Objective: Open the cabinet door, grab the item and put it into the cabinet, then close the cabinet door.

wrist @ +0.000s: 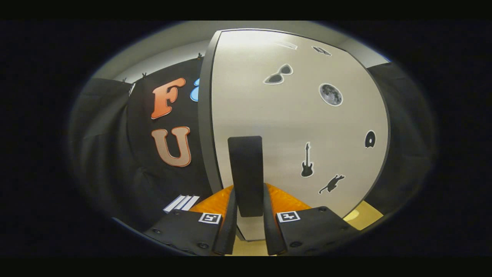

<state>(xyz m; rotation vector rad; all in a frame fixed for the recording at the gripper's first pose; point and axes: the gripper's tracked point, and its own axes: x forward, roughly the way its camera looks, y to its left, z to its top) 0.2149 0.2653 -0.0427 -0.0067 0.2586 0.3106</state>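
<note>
My gripper (249, 215) narrowed on dark upright handle (246, 175) of cabinet door (300, 127), fingers flanking its lower end, seemingly pressing; grip there for pulling door open. Door looks shut. Item to stow: cannot tell where

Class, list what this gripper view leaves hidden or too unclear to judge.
- Cabinet interior: hidden behind the pale sticker-covered cabinet door.
- Item to store: not identifiable here.
- Grip: the gripper flanks the tall black door handle; contact unclear.
- Topmost stickers: too distorted.
</note>
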